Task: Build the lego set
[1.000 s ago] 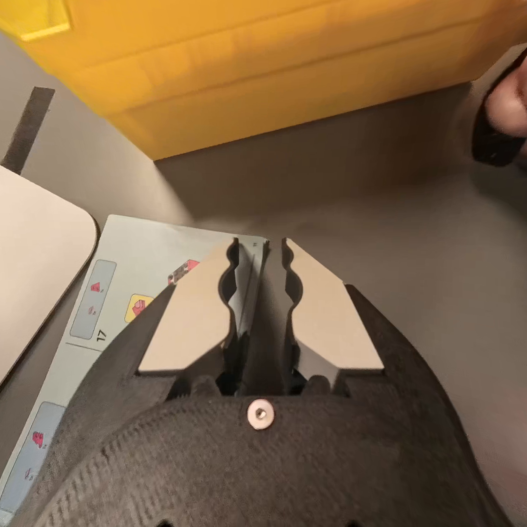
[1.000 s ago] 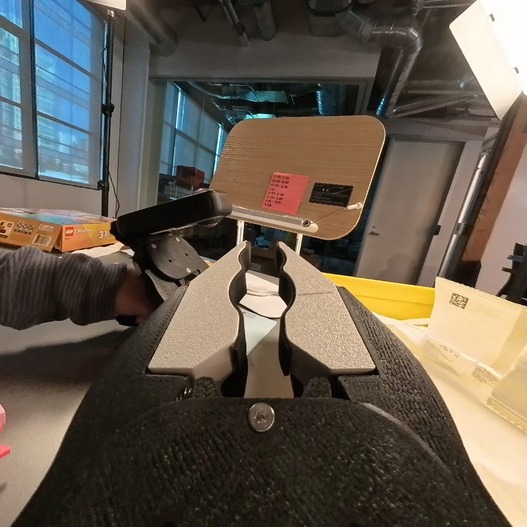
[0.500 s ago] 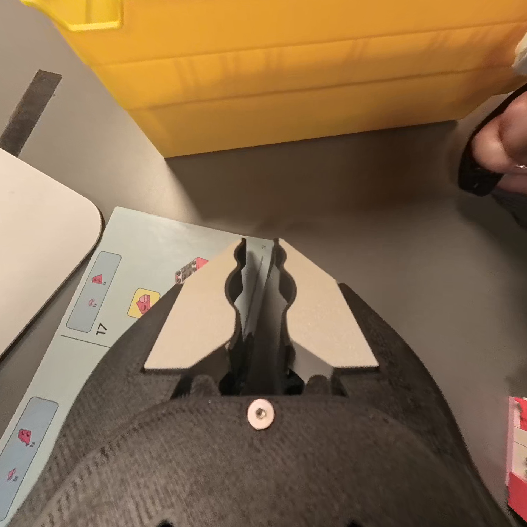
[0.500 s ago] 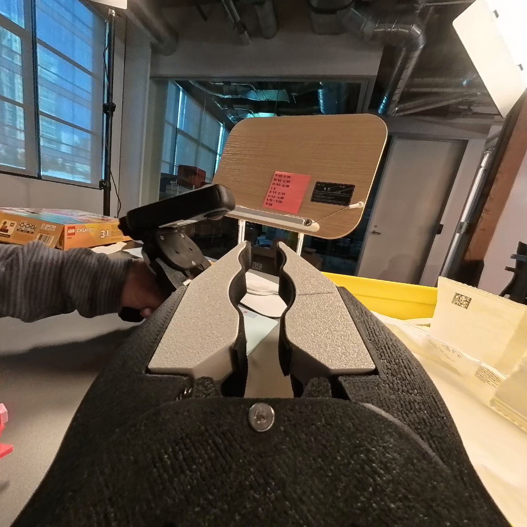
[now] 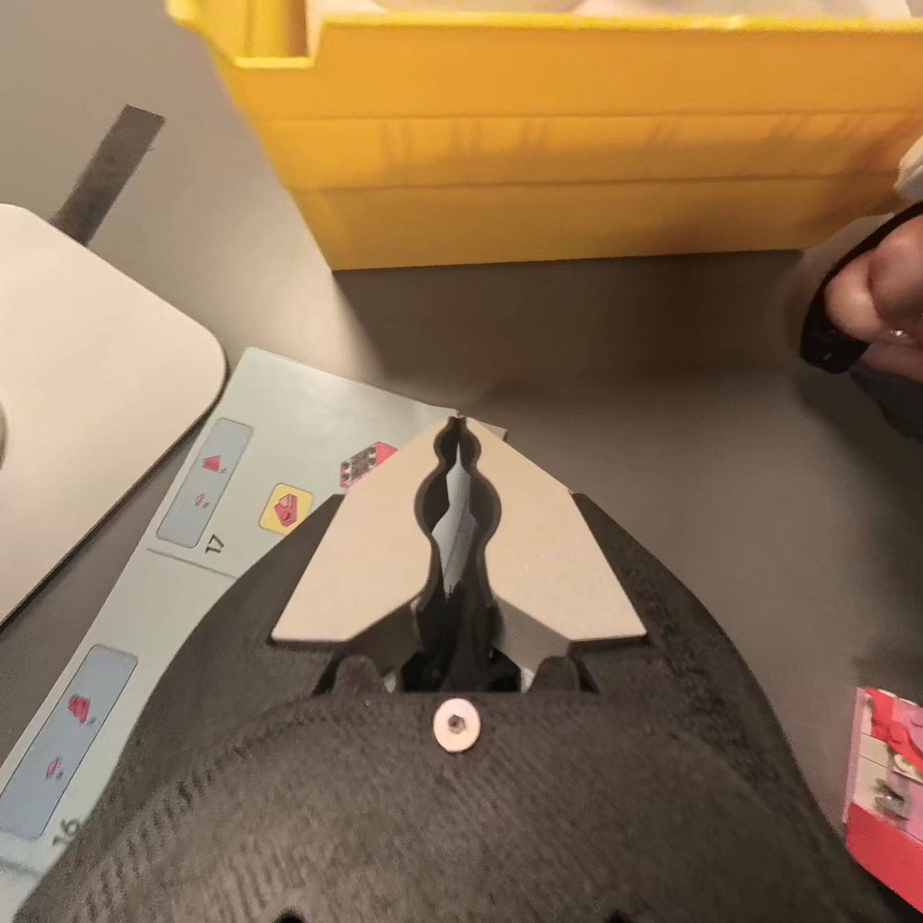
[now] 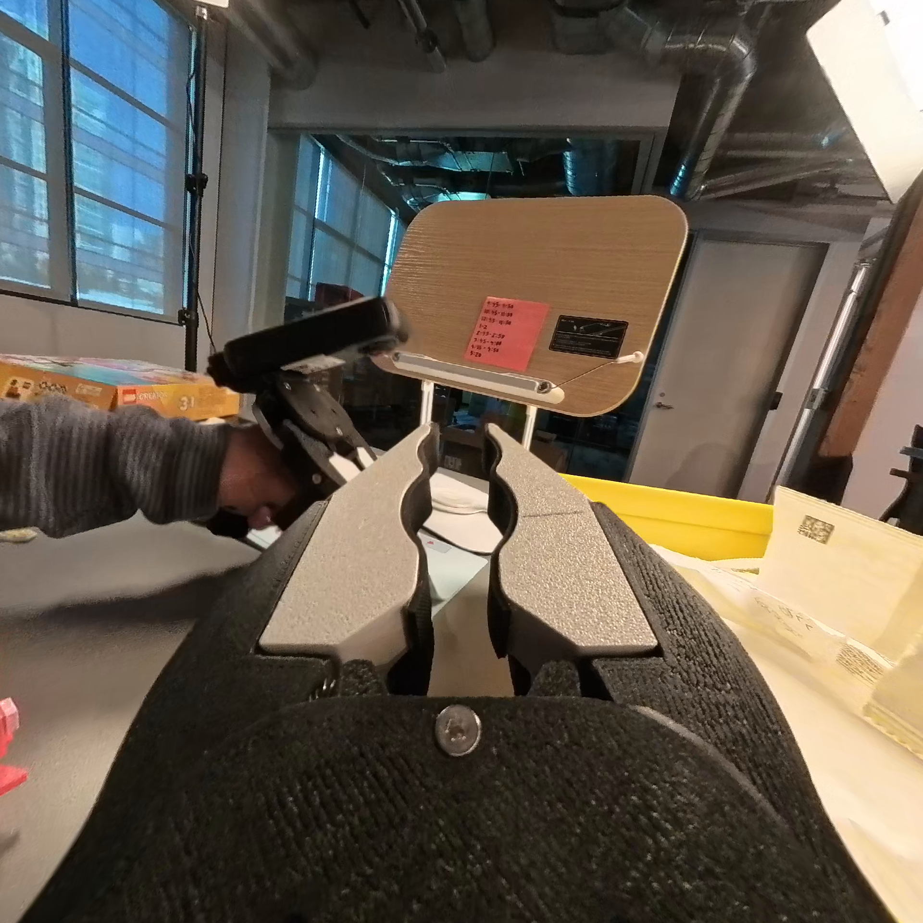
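Note:
My left gripper [image 5: 458, 422] is shut on the right edge of a pale blue instruction booklet [image 5: 299, 414] that lies open on the grey table. A lifted page [image 5: 457, 524] runs up between the two pads, which pinch it at the tips. In the right wrist view the left gripper [image 6: 309, 409] shows farther off, tilted down at the table in a person's hand. My right gripper [image 6: 460, 432] is open with nothing between its fingers, held above the table and facing a wooden book stand [image 6: 539, 299].
A yellow bin [image 5: 549, 150] stands just beyond the booklet and holds pale paper bags [image 6: 839, 574]. The stand's white base [image 5: 90, 359] lies at the left. A red and pink brick build [image 5: 889, 779] sits at the right. A toy brick box [image 6: 100, 389] lies far left. Some 15 cm of space lies between my two pairs of fingers.
My left gripper's fingers closed from apart onto the booklet's page, and it pulled back a little from the bin. The right gripper held still and stayed open.

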The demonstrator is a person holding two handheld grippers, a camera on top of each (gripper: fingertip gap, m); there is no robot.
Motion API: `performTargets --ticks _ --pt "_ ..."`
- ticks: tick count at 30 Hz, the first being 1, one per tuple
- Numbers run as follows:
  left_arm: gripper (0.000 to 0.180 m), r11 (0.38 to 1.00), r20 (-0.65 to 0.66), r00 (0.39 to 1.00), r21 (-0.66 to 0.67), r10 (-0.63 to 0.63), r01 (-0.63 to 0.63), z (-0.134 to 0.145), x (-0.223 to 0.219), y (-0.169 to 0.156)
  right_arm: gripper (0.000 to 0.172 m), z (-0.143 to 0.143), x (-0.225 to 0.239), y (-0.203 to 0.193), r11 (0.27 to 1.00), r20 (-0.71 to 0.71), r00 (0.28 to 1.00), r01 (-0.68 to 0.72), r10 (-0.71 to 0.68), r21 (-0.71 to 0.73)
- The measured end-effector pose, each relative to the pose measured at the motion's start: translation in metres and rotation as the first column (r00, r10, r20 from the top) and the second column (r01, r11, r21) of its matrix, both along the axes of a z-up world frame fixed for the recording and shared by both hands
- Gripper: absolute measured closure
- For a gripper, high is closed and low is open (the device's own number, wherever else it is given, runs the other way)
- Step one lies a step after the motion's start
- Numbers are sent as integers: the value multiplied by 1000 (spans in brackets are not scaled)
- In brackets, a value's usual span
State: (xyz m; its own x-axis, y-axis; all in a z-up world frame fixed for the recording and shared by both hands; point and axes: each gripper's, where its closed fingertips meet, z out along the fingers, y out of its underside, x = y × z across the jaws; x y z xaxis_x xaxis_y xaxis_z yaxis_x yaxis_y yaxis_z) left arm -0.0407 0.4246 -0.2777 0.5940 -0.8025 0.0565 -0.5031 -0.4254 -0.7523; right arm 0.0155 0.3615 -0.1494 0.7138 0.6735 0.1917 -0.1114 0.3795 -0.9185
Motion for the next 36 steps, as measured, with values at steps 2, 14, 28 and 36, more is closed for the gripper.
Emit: performTargets --ticks 2,14,28,36 --pt "180 998 54 997 19 53 -54 12 -7 3 157 -6 -3 3 1000 53 998 25 -25 -4" --pt "180 980 600 786 19 148 -199 108 -52 -25 172 -77 -98 45 771 167 936 -145 310 -619" --pt "138 954 560 772 -153 300 -260 67 -54 -24 172 -100 -115 77 613 49 948 -163 314 -773" --pt "141 933 647 675 -200 355 -299 62 -63 -15 172 -89 -113 73 683 57 951 -176 305 -709"
